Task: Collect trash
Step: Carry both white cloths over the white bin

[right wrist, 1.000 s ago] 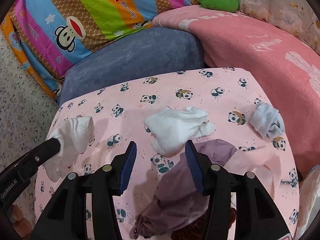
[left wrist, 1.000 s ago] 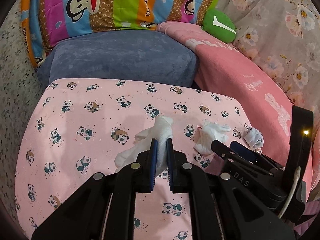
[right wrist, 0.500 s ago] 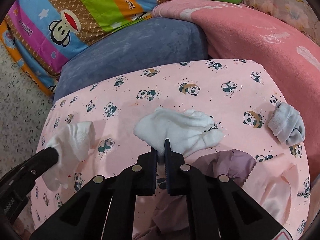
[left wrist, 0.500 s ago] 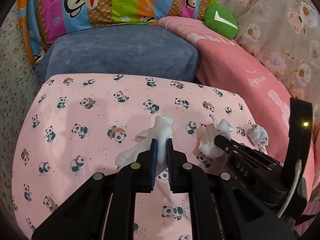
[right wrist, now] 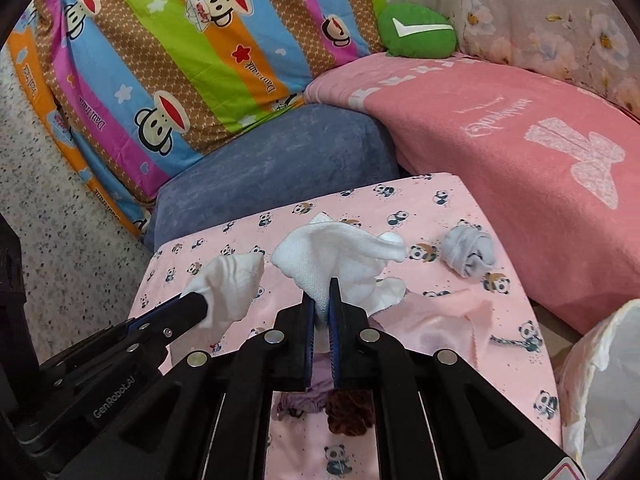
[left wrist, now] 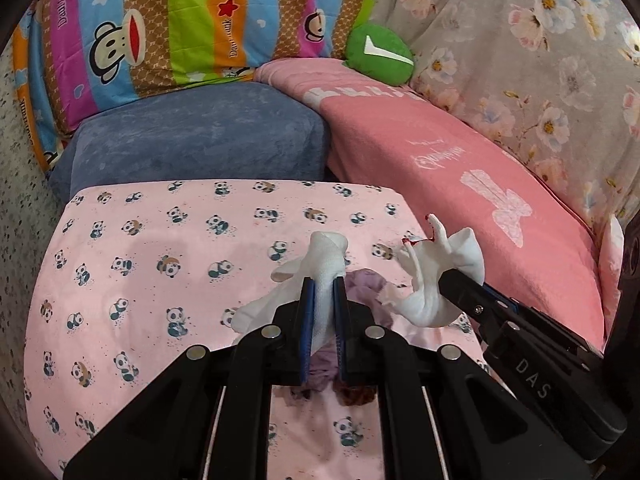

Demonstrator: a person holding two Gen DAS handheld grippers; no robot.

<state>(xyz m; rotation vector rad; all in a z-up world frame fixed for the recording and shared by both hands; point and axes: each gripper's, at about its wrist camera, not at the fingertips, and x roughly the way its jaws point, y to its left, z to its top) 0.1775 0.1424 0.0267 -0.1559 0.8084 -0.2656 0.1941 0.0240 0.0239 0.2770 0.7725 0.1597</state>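
Observation:
My left gripper [left wrist: 323, 284] is shut on a white sock [left wrist: 324, 264] and holds it above the pink panda sheet [left wrist: 160, 248]. My right gripper [right wrist: 322, 292] is shut on another white sock [right wrist: 336, 256], also lifted off the sheet. In the left wrist view the right gripper [left wrist: 444, 276] shows at the right with its sock [left wrist: 432, 280]. In the right wrist view the left gripper [right wrist: 200, 300] shows at the left with its sock [right wrist: 232, 284]. A rolled grey sock [right wrist: 468, 252] lies on the sheet at the right.
A purple garment [right wrist: 308, 396] and a pale pink cloth [right wrist: 440, 320] lie on the sheet under the grippers. A white bag [right wrist: 600, 376] stands at the right edge. A blue cushion [left wrist: 200, 140], striped pillow [left wrist: 180, 32] and pink blanket [left wrist: 460, 168] lie behind.
My right gripper shut on the middle white sock and lifted it off the sheet. Both grippers rose and drew back with their socks.

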